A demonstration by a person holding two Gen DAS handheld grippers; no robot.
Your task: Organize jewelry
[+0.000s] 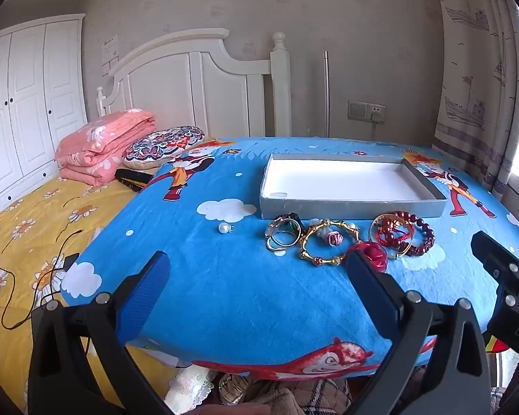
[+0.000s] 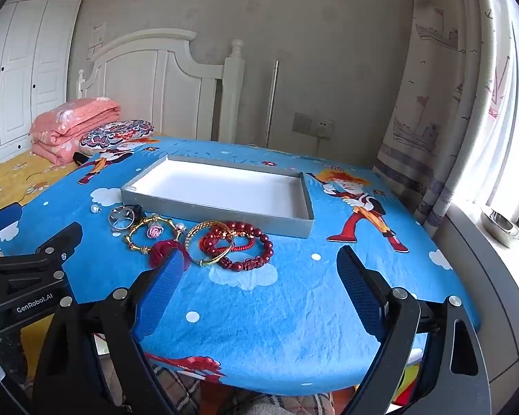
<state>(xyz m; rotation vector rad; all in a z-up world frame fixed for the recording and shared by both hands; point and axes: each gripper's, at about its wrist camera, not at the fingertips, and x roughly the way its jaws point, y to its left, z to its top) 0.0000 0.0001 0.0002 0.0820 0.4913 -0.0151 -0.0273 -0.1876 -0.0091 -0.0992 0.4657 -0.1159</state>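
Observation:
A shallow grey box [image 1: 349, 204] [image 2: 218, 207] with a white inside sits empty on the blue cartoon cloth. In front of it lie a pearl earring [image 1: 224, 228], silver rings [image 1: 282, 233] [image 2: 121, 217], a gold bamboo bangle [image 1: 328, 242] [image 2: 152, 235] around a pink knot [image 1: 333, 238], a red rose piece [image 1: 372, 254] [image 2: 161, 250], a gold bangle [image 2: 209, 242] and red bead bracelets [image 1: 411, 238] [image 2: 249, 245]. My left gripper [image 1: 257, 276] is open, short of the jewelry. My right gripper [image 2: 259, 269] is open, near the red beads.
The cloth-covered table [image 1: 225, 297] stands against a bed with a yellow sheet [image 1: 24, 235], a pink folded quilt [image 1: 100, 148] and a patterned cushion [image 1: 162, 145]. A curtain [image 2: 443, 121] and a windowsill [image 2: 494, 238] lie to the right. A wall socket [image 1: 366, 110] is behind.

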